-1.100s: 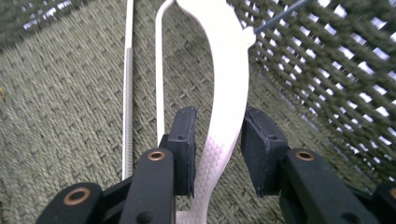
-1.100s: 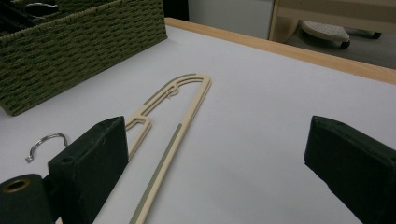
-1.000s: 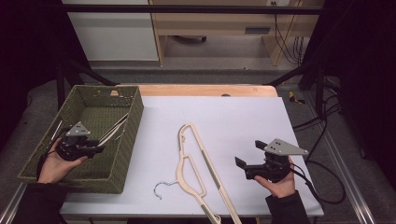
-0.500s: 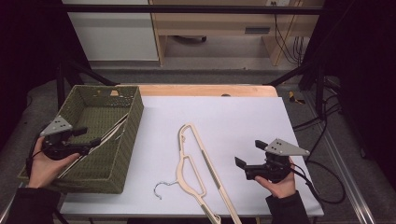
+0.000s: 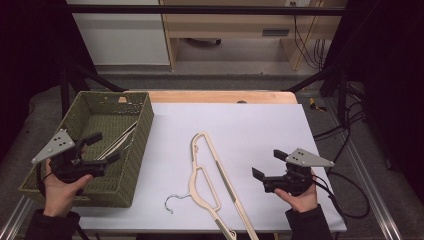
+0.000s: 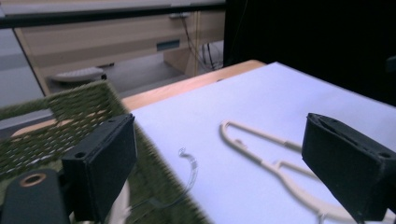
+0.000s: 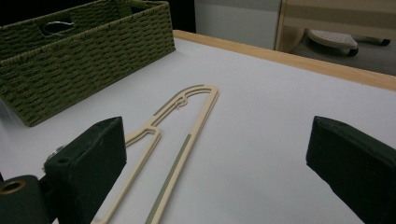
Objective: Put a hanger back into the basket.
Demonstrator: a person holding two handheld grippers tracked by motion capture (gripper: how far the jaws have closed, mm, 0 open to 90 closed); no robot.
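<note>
A green woven basket (image 5: 135, 150) stands at the table's left, and a cream hanger (image 5: 120, 141) leans inside it. A second cream hanger (image 5: 212, 175) with a metal hook (image 5: 172, 202) lies flat mid-table. My left gripper (image 5: 105, 147) hovers over the basket's near left part; its jaws have just been opening and nothing is between them. In the left gripper view the basket wall (image 6: 60, 121) is at left and the table hanger (image 6: 261, 149) lies ahead. My right gripper (image 5: 267, 164) is held open and empty just right of the table hanger (image 7: 187, 121).
The white tabletop ends in a wooden strip (image 5: 220, 96) at the far side. Black frame posts (image 5: 320, 77) stand at the far corners. Cables (image 5: 345, 200) trail off the right edge. A cabinet (image 5: 120, 35) stands behind the table.
My left gripper has risen and drawn back to the left, away from the hanger in the basket, and its jaws have opened. The hanger stays leaning in the basket. The right gripper has not moved.
</note>
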